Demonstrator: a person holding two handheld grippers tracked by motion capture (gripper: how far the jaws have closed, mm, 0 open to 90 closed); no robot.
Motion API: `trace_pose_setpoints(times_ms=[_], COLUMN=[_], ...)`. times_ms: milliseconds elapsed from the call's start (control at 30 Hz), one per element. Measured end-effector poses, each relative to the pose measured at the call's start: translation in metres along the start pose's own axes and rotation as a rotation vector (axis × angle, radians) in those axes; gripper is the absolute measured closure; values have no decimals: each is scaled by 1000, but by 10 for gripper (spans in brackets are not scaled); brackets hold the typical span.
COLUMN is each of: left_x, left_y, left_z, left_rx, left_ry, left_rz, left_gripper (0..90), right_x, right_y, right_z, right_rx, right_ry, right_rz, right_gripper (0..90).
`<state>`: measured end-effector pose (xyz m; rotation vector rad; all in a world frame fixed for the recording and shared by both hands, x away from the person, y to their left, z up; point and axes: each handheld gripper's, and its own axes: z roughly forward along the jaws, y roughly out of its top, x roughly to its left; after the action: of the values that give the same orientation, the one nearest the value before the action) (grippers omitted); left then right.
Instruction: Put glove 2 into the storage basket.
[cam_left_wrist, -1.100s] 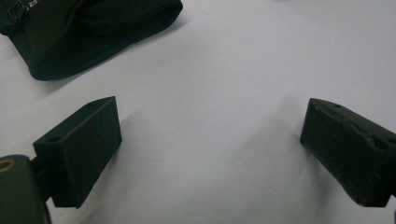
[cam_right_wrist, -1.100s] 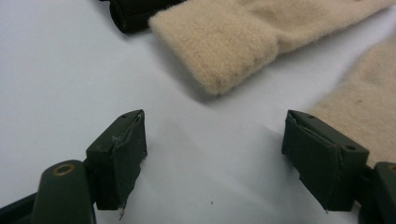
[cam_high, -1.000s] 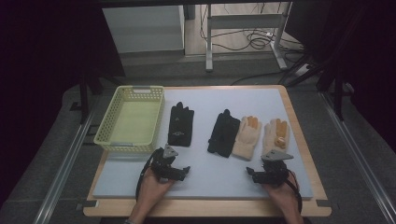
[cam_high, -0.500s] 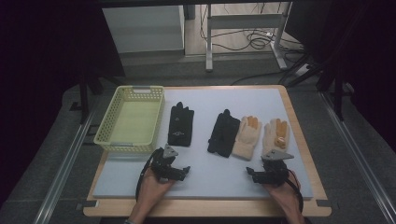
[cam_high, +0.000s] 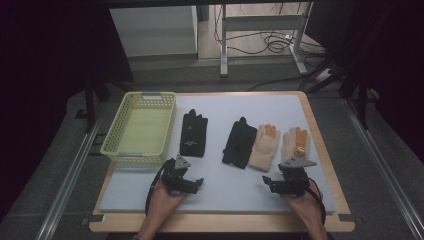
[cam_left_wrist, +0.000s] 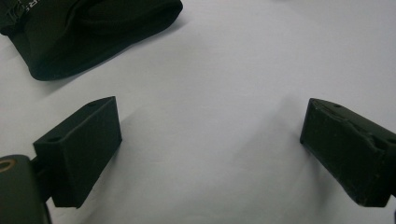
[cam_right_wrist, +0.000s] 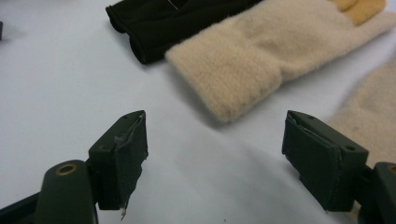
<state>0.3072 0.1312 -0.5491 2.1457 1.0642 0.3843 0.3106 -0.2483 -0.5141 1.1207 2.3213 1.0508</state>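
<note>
Two black gloves and two beige gloves lie in a row on the pale mat. My left gripper rests on the mat just in front of the left black glove, jaws wide open with only bare mat between them. My right gripper sits low in front of the beige gloves, open too. Past its open jaws in the right gripper view lie the cuff of a beige glove and a black glove's cuff. The second beige glove lies at the right.
A yellow-green mesh basket stands at the mat's left side, with nothing visible inside. The mat lies on a wooden tabletop with metal rails at both sides. Table legs and cables lie on the floor behind.
</note>
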Motion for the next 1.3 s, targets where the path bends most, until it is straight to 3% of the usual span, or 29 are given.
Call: trace_pose_setpoints(times_ms=[467,800,1167,1300], left_x=[0,0,0,0], left_y=[0,0,0,0], left_z=[0,0,0,0], left_rx=[1,0,1,1], left_ry=[-1,-1,-1,-1], left_rz=[1,0,0,0], left_gripper=[55,55,55,55], right_x=[3,-3,-2,-2], right_y=[27,49,82,91], right_z=[5,27,66,79], right_rx=[-14,-11,1,19], right_ry=[-7,-1,5,5], right_rz=[-52,-68,-93,-100], right_gripper=[233,298,422,417])
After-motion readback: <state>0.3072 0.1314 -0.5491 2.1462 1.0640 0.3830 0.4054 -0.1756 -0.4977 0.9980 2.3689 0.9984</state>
